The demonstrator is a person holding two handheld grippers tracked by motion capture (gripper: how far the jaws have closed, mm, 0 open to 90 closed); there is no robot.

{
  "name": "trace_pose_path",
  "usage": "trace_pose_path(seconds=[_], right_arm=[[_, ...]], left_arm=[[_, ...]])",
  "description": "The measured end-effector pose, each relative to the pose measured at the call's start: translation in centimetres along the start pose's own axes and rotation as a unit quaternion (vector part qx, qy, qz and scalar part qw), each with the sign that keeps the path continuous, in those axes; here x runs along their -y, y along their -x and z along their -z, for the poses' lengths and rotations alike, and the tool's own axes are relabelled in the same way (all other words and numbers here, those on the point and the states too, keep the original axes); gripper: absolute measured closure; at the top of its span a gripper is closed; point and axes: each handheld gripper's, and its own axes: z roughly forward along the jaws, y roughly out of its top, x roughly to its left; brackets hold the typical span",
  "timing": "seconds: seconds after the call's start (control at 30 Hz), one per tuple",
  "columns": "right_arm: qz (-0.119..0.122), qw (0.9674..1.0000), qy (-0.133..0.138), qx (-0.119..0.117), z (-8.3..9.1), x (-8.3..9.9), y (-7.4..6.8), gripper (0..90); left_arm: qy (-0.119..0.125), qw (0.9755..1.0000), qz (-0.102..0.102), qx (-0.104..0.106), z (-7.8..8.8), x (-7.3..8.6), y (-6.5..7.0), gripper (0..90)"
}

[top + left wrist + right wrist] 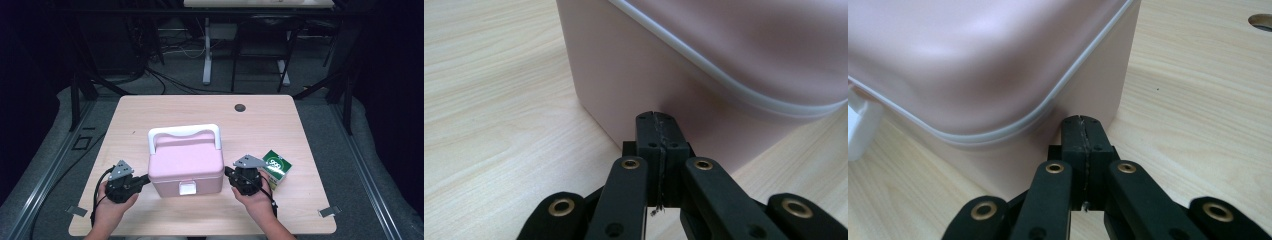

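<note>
We found the left gripper (142, 179) and right gripper (229, 172) pressed together, flanking the pink box (186, 167); nothing was pinched. We judged even, opposed pressure low on both sides advisable.

Nothing legible anywhere. White print on the top of the green box (276, 168), just right of the right claw (229, 172), too small and blurred to make out. No lettering or label to read on the pink case (186, 165) between the two claws, nor on its white latch (187, 188).
</note>
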Motion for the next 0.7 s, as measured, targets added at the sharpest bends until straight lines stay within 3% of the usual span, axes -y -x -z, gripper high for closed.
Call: trace_pose_path(seconds=[0.7], right_arm=[[0.009,0.9999,0.001,-0.008,3.5,2.5,-0.9,90.0]], left_arm=[[-0.005,0.9998,-0.007,0.018,0.4,0.4,1.9,90.0]])
